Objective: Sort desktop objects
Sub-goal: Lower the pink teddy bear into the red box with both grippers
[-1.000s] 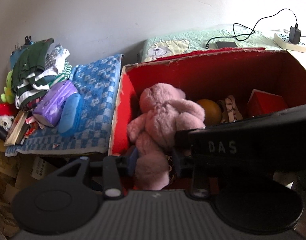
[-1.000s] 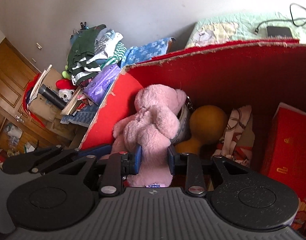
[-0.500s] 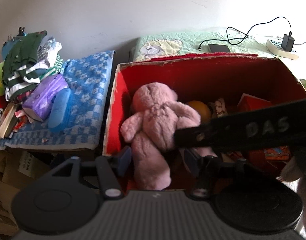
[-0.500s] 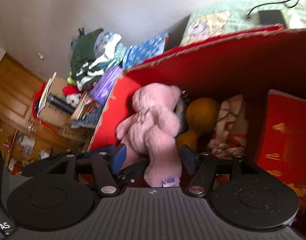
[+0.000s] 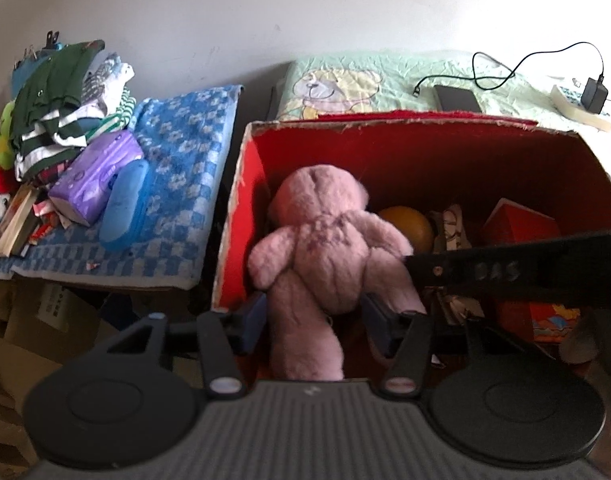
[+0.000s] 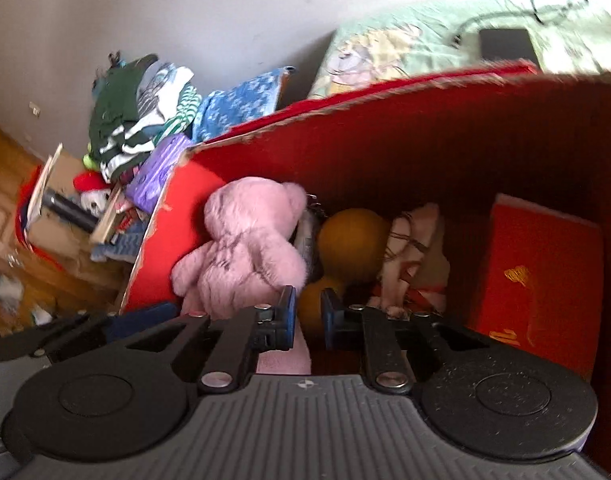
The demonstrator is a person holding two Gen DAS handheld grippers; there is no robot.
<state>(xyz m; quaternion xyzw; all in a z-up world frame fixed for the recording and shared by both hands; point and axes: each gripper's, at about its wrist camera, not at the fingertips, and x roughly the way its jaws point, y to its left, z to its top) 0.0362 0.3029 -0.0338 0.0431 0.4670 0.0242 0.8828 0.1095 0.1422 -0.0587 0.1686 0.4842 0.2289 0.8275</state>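
1. The red cardboard box [image 5: 241, 216] fills the centre and right of both views; its near wall is hidden behind the claw bodies, and in the right wrist view its right side runs out of frame.
2. The green bear-print cover [image 5: 345, 84] lies beyond the box at the upper right. In the right wrist view it is smeared by motion blur, so the cable and dark slab on it are hard to make out.
3. The pink plush bear [image 5: 321, 248] lies in the left part of the box, back to the camera. Its lower leg is cut off by the left claw's body.
4. An orange ball [image 5: 409, 228] sits just right of the bear, half hidden behind its arm.
5. A red packet [image 6: 541, 272] leans at the box's right side, its lower edge hidden.
6. The left claw [image 5: 315, 320] stands wide open, its blue pads either side of the bear's leg without clamping it. A second ago they were pressed onto the toy.
7. The right claw [image 6: 307, 316], which held the bear a second ago and then spread wide, is narrowed to a small gap with nothing in it and sits further right, before the orange shape.
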